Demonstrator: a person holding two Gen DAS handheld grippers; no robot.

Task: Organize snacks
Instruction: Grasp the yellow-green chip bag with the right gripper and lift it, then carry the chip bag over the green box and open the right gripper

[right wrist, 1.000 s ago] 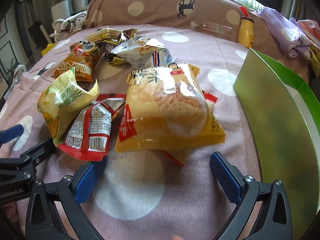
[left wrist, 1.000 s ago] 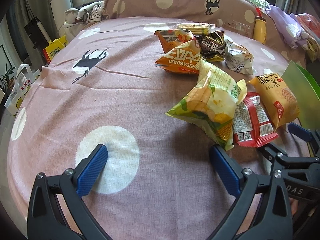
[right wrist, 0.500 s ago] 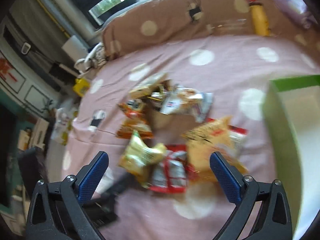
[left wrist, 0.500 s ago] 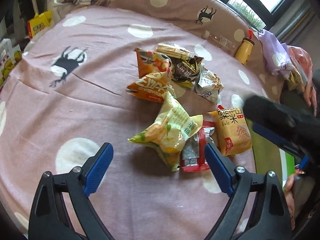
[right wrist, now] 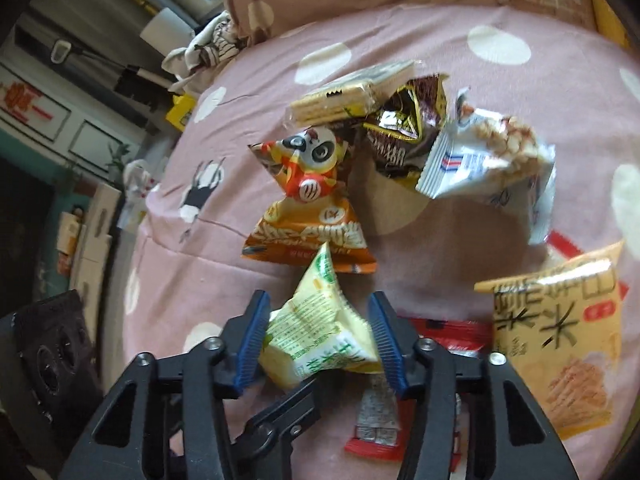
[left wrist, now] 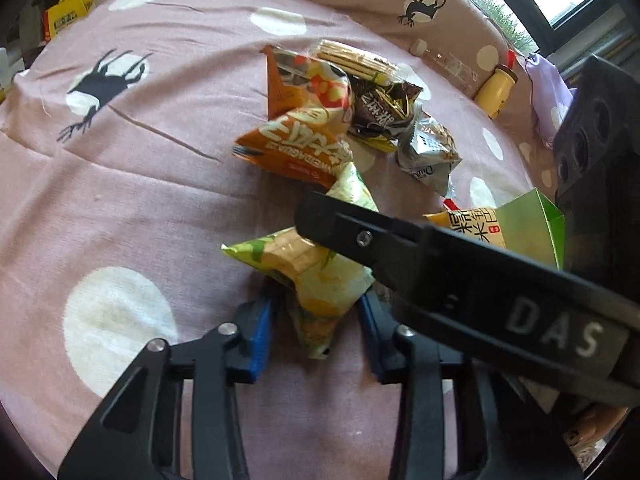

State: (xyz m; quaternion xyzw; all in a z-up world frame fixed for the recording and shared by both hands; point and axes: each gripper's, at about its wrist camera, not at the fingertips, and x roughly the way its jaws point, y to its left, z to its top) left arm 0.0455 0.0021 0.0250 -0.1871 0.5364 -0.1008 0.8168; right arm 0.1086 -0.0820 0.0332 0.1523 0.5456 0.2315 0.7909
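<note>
A yellow-green snack bag [left wrist: 304, 268] [right wrist: 320, 332] is lifted slightly over the pink spotted bedsheet [left wrist: 140, 184]. My left gripper [left wrist: 316, 320] has its blue pads pressed on the bag's lower end, its jaws still closing. My right gripper [right wrist: 318, 336] squeezes the same bag from the other side, jaws also closing; its black body crosses the left wrist view. Behind lie an orange bag [right wrist: 304, 236], a panda bag [right wrist: 308, 160], a brown bag [right wrist: 404, 128], a silver-white bag [right wrist: 488, 168], a biscuit pack [right wrist: 344, 96], a yellow cracker bag [right wrist: 560, 340] and a red pack [right wrist: 380, 420].
A green box [left wrist: 532, 228] stands at the right behind the cracker bag. A yellow bottle [left wrist: 496, 88] and a clear bottle [left wrist: 448, 64] lie by the spotted pillow. Bare sheet spreads to the left of the snack pile.
Both grippers went from wide open to closed around the yellow-green bag. Both views tipped downward, and the right gripper swung left across the pile to meet the left one.
</note>
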